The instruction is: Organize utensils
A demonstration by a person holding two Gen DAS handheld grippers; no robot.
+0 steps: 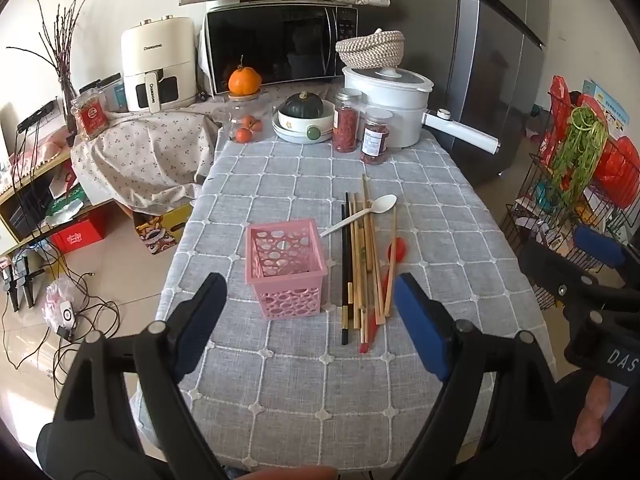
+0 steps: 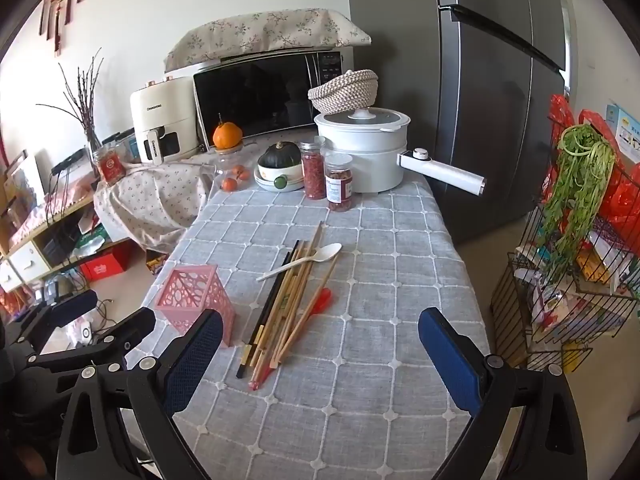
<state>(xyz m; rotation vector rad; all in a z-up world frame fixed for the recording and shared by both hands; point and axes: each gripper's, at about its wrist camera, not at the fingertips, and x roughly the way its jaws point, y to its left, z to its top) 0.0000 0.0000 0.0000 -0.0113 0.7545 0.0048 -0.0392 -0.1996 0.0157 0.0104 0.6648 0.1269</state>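
Observation:
A pink perforated basket stands upright and empty on the grey checked tablecloth; it also shows in the right wrist view. Right of it lies a pile of wooden and black chopsticks with a white spoon across the top and a red spoon underneath. The pile also shows in the right wrist view, with the white spoon and red spoon. My left gripper is open and empty, just short of the basket. My right gripper is open and empty, above the near ends of the chopsticks.
At the table's far end stand a white pot, two jars, a bowl with a squash, a microwave and an air fryer. A fridge is at the right. A wire rack stands beside the table.

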